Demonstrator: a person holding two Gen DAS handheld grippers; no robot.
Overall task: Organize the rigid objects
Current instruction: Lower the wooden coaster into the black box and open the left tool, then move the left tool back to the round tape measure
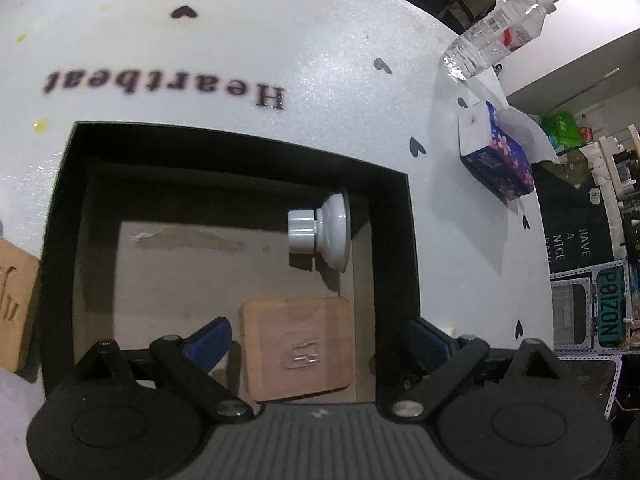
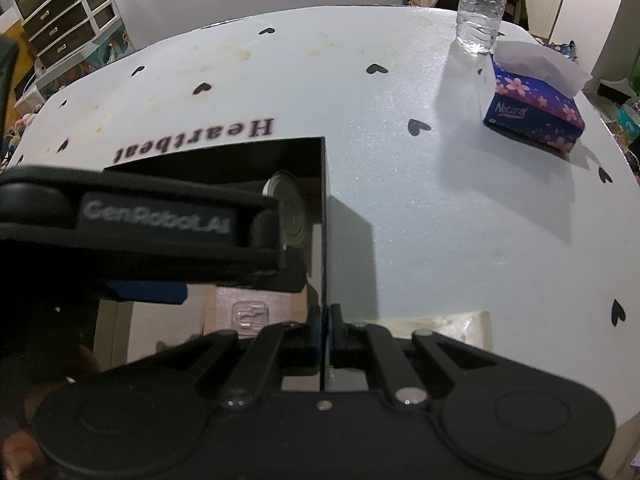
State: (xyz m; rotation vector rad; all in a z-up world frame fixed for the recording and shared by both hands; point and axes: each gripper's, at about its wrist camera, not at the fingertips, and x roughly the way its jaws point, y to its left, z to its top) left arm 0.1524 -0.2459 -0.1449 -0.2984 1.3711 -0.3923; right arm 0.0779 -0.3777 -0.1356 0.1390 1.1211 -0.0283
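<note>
A black open box (image 1: pixel 400 240) stands on the white table. Inside it lie a white suction-cup knob (image 1: pixel 322 231) on its side and a tan wooden square (image 1: pixel 298 350) with a clear hook on top. My left gripper (image 1: pixel 320 338) is open above the box, its blue fingers either side of the wooden square, not touching it. My right gripper (image 2: pixel 325 326) is shut on the box's right wall (image 2: pixel 324 240). The left gripper's body (image 2: pixel 140 232) hides much of the box in the right wrist view; the knob (image 2: pixel 290 210) and wooden square (image 2: pixel 252 314) show partly.
A second wooden square (image 1: pixel 16 304) lies outside the box at its left. A blue flowered tissue box (image 2: pixel 534 108) and a clear water bottle (image 2: pixel 480 4) stand at the far right of the table (image 2: pixel 420 200). A pale flat piece (image 2: pixel 452 326) lies by my right gripper.
</note>
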